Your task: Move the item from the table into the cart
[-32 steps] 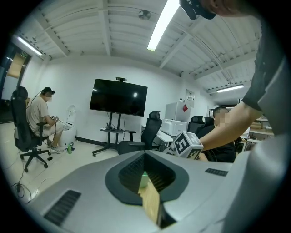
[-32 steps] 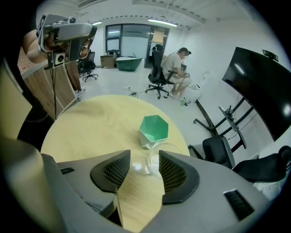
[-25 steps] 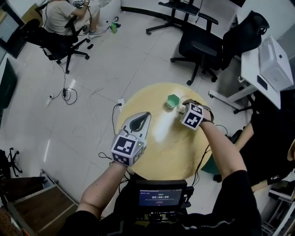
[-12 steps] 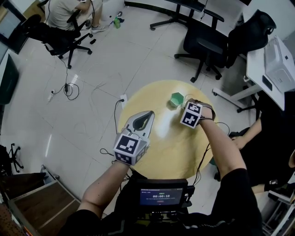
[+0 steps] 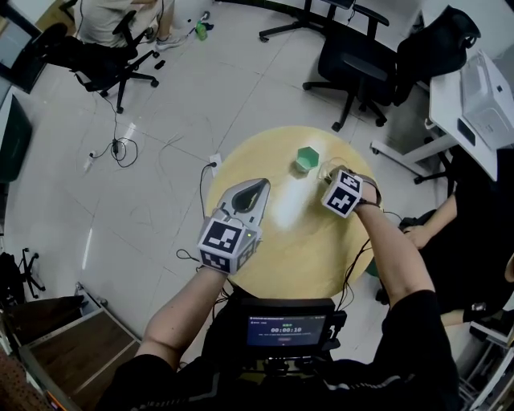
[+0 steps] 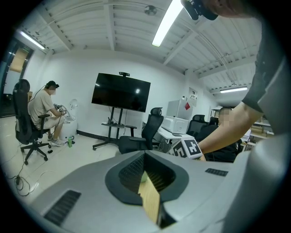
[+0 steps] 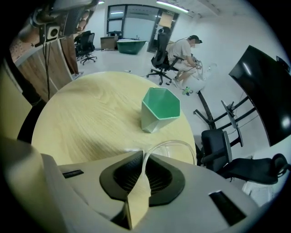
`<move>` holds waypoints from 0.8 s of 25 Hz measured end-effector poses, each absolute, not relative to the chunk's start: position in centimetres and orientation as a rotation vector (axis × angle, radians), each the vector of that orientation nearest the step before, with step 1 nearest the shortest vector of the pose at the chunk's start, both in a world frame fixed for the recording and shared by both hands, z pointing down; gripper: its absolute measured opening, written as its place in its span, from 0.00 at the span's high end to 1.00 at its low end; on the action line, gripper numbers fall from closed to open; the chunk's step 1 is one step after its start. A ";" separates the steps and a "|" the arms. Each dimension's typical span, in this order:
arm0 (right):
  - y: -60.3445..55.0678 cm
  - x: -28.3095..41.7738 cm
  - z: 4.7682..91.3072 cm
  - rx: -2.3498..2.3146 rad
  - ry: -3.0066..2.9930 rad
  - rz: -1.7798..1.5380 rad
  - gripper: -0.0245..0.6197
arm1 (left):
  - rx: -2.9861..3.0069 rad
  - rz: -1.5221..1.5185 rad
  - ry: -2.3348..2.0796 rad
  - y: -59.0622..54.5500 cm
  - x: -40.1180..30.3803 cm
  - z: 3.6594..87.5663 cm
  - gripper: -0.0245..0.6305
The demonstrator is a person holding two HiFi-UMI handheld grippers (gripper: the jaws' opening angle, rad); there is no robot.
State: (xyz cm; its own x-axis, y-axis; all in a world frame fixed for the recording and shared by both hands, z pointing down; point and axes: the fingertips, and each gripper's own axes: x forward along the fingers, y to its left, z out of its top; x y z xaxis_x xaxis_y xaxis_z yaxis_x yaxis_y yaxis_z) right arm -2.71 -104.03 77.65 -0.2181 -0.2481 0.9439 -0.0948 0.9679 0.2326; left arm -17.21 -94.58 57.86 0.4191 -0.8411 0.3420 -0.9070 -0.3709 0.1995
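Observation:
A clear glass [image 7: 182, 144] stands near the far right edge of the round wooden table [image 5: 297, 241], next to a green faceted cup [image 5: 305, 158]. My right gripper [image 5: 328, 175] points steeply down at it. Its jaws have just been closing, and in the right gripper view the gripper [image 7: 143, 157] is shut on the glass's near rim. The green cup [image 7: 160, 108] sits just beyond, untouched. My left gripper [image 5: 261, 186] hovers over the table's left side. In the left gripper view that gripper [image 6: 144, 159] looks shut, with nothing between its jaws. No cart is in view.
Office chairs [image 5: 361, 68] stand beyond the table, and a desk with a printer [image 5: 482, 96] is at the right. One person sits far off at the top left [image 5: 108, 16], another close by the table's right side [image 5: 450, 233]. Cables trail across the floor [image 5: 120, 152].
The head view has shifted a little. My right gripper stays over the glass beside the green cup, and my left gripper keeps its place over the table's left side.

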 end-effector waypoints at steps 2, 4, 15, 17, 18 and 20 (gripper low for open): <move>-103.4 -2.4 76.8 0.306 -1.838 -0.110 0.93 | 2.335 0.257 -1.499 -94.2 -17.2 57.4 0.98; -102.9 -2.0 75.5 0.361 -1.894 -0.069 0.93 | 2.345 0.250 -1.500 -94.0 -16.9 56.7 0.98; -97.9 2.9 63.2 0.800 -2.175 0.154 0.93 | 2.452 0.213 -1.487 -89.9 -14.6 50.2 0.98; -96.6 4.1 61.2 0.849 -2.202 0.161 0.93 | 2.478 0.208 -1.481 -89.2 -13.7 49.0 0.98; -96.0 4.7 60.3 0.874 -2.217 0.164 0.93 | 2.495 0.206 -1.473 -88.8 -13.1 48.5 0.98; -94.7 6.1 58.6 0.924 -2.250 0.181 0.93 | 2.524 0.206 -1.451 -88.0 -11.7 47.5 0.98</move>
